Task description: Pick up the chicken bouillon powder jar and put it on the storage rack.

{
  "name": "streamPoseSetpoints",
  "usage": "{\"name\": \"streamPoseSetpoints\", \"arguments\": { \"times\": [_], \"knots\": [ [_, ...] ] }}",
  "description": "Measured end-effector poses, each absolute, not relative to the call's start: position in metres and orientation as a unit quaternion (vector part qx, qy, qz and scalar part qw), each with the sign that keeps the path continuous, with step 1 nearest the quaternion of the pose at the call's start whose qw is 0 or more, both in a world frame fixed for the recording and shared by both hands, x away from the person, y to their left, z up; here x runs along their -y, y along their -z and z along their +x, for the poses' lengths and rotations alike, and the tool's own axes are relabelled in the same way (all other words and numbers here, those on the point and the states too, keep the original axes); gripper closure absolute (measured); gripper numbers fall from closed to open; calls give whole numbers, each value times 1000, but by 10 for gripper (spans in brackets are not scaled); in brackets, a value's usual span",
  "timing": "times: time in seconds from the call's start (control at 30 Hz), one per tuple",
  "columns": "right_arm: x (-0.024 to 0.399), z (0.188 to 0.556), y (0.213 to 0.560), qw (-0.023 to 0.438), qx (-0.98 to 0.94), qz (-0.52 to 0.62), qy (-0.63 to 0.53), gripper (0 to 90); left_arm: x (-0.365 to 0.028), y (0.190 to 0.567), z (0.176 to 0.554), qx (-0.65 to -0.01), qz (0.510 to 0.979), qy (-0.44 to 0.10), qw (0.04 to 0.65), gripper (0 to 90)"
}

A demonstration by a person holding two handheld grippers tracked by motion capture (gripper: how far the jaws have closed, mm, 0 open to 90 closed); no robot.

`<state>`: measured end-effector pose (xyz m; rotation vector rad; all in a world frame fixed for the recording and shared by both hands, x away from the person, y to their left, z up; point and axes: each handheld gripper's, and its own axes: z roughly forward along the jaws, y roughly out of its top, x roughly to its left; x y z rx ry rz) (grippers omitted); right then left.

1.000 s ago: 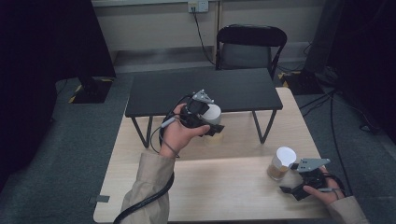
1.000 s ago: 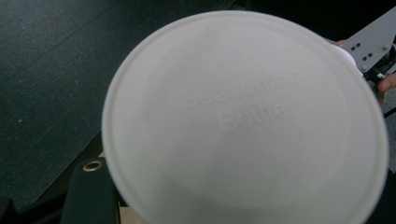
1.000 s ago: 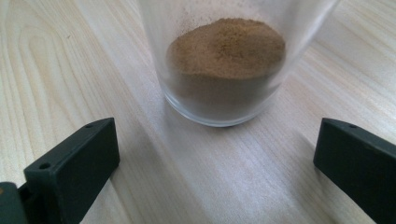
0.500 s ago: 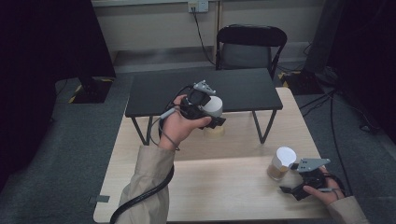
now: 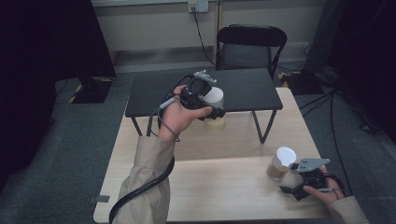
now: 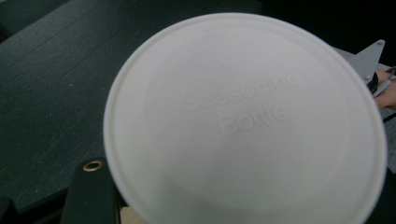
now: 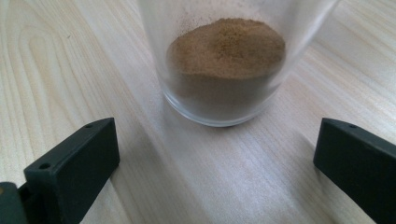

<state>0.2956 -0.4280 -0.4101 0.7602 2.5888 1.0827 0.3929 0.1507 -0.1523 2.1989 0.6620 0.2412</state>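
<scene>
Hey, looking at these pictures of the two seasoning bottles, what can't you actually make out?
- Held seasoning bottle, left gripper view: its white lid hides the body and contents.
- Left gripper, high view: hand and bottle cover where the jaws meet the bottle.
- Standing bottle, right gripper view: its top is cut off by the upper edge.
- Right gripper, high view: too small and dark to read its jaw gap.

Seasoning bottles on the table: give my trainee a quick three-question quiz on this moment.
1. True or false: the left gripper holds a seasoning bottle up off the wooden table.
2. What fills the glass bottle ahead of the right gripper: A water, B brown powder, C rice?
3. What two words are embossed on the white lid?

Key: 1 true. 2 B. 3 Seasoning Bottle.
</scene>
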Motion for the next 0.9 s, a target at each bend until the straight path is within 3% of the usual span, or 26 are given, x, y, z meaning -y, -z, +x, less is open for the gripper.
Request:
{"name": "streamPoseSetpoints", "arguments": {
  "times": [0.9],
  "knots": [
    [428, 296, 410, 117, -885, 259, -370, 0, -147, 123, 423, -302, 862, -113, 392, 340]
  ]
}}
